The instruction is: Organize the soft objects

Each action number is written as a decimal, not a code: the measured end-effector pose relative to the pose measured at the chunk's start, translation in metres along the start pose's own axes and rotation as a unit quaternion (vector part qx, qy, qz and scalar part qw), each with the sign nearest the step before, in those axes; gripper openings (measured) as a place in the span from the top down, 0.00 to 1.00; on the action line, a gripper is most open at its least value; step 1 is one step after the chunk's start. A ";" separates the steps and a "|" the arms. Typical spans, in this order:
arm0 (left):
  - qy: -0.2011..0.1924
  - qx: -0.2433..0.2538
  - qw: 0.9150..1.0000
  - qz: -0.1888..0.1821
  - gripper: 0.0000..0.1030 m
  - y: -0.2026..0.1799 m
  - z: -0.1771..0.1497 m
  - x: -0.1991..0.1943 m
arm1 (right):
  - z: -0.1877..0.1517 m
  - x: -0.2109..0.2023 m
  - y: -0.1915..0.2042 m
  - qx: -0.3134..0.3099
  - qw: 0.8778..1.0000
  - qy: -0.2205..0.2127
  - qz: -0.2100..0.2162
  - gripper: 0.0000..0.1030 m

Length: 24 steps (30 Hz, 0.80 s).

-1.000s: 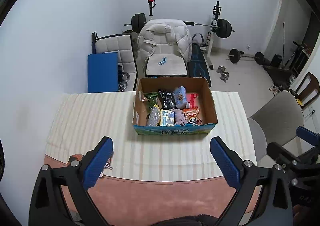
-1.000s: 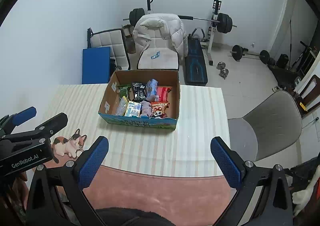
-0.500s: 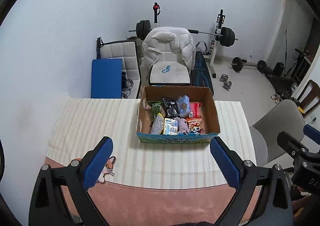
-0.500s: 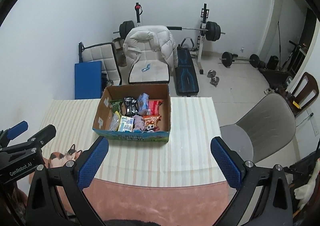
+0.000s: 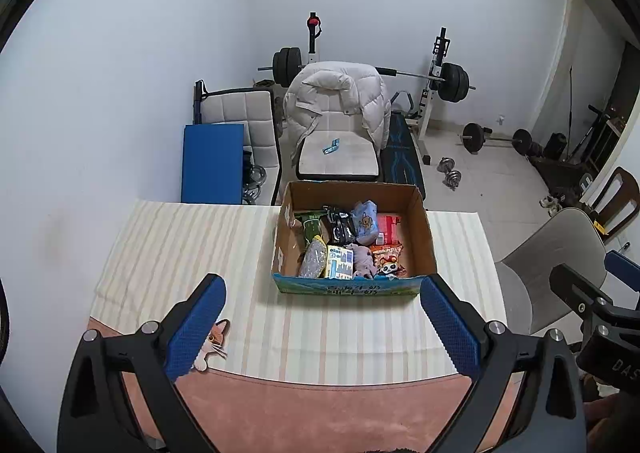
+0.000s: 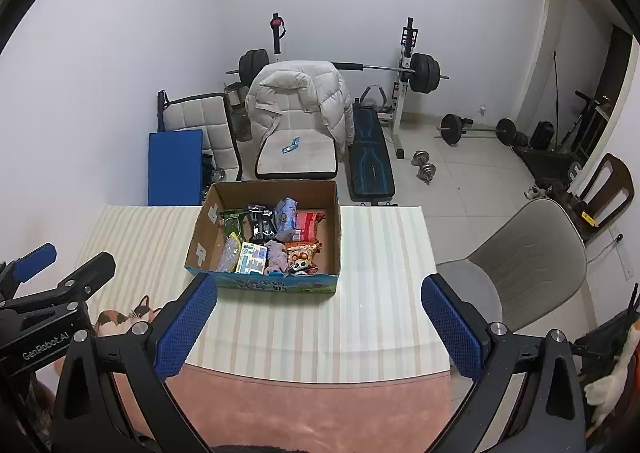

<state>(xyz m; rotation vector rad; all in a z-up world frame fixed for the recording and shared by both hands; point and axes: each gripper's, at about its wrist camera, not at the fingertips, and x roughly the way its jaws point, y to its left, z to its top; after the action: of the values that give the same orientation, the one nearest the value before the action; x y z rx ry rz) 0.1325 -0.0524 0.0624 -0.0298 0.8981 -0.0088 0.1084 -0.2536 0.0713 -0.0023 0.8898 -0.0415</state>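
An open cardboard box stands on the striped tablecloth at the table's far side. It holds several soft packets and pouches: a green one, a black one, a blue pouch, a red packet and a mauve soft item. My left gripper is open and empty, above the table's near edge, short of the box. My right gripper is open and empty, to its right, also short of the box.
A cat-shaped mat lies at the cloth's near left corner. A grey chair stands right of the table. Behind the table are a chair with a white puffer jacket, a blue pad and a weight bench with barbells.
Both grippers have pulled back and risen a little, so the box sits farther away and lower in view. Both stay open and empty.
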 end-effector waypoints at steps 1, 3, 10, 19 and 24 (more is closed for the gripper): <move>-0.001 0.000 1.000 0.000 0.03 0.000 0.000 0.000 | 0.000 -0.001 0.000 0.001 1.000 0.000 -0.001 0.00; -0.001 0.001 1.000 -0.001 0.03 -0.001 0.001 0.000 | 0.001 -0.001 -0.001 0.003 1.000 -0.001 0.000 0.00; -0.001 0.000 1.000 0.000 0.03 -0.001 0.000 -0.001 | 0.000 0.000 -0.003 0.002 1.000 -0.002 -0.002 0.00; -0.001 -0.001 1.000 0.000 0.03 -0.001 0.000 -0.001 | 0.002 -0.001 -0.003 0.001 1.000 -0.004 -0.005 0.00; -0.002 -0.001 1.000 -0.001 0.03 -0.001 0.001 -0.002 | 0.002 -0.001 -0.003 0.001 1.000 -0.004 -0.006 0.00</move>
<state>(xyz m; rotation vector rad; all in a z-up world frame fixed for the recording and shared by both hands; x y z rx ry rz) 0.1317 -0.0535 0.0649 -0.0320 0.8939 -0.0099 0.1093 -0.2561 0.0732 -0.0065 0.8809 -0.0524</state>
